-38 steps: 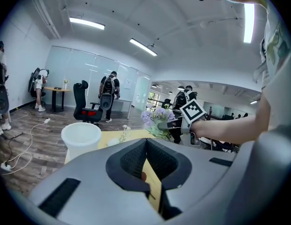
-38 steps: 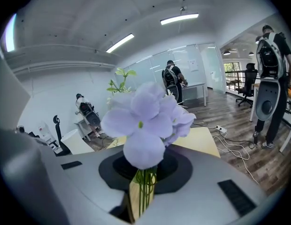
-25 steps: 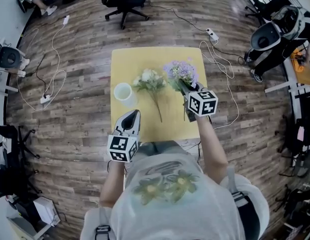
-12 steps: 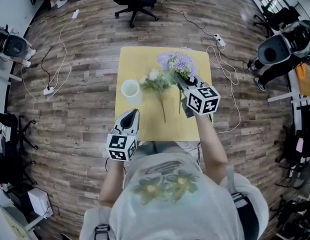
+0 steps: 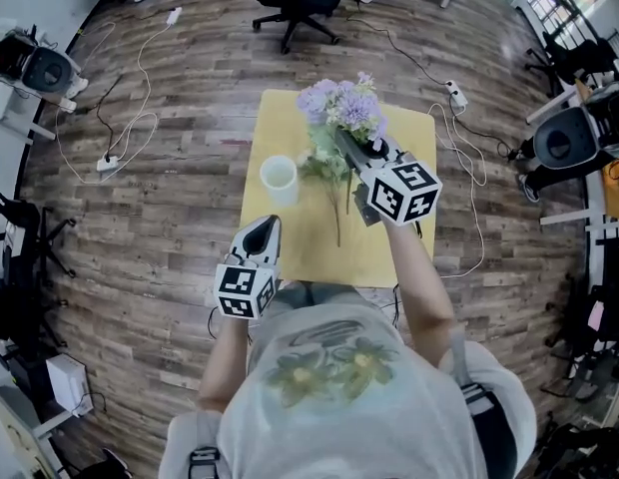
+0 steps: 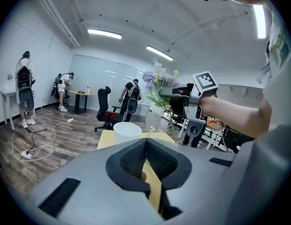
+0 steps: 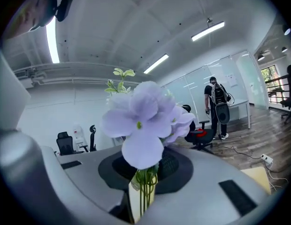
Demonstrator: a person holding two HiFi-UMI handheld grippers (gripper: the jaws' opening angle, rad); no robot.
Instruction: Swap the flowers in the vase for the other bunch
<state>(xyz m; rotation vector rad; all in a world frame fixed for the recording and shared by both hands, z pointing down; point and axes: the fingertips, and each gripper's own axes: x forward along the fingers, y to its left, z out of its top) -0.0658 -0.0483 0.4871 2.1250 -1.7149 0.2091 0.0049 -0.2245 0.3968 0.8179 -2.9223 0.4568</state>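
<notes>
Right gripper (image 5: pixel 354 150) held above yellow surface (image 5: pixel 309 252), jaws clamped on green stems of purple bunch (image 5: pixel 339 106). Blooms sit over far half of surface, lifted clear of it. White bunch (image 5: pixel 336 218) lies flat on surface, its heads under purple bunch in head view, stem pointing toward person. White vase (image 5: pixel 280 180) upright on surface, left of both bunches, touching neither. Left gripper (image 5: pixel 264 228) hovers over near left edge of surface, jaws together, pointing toward vase.
</notes>
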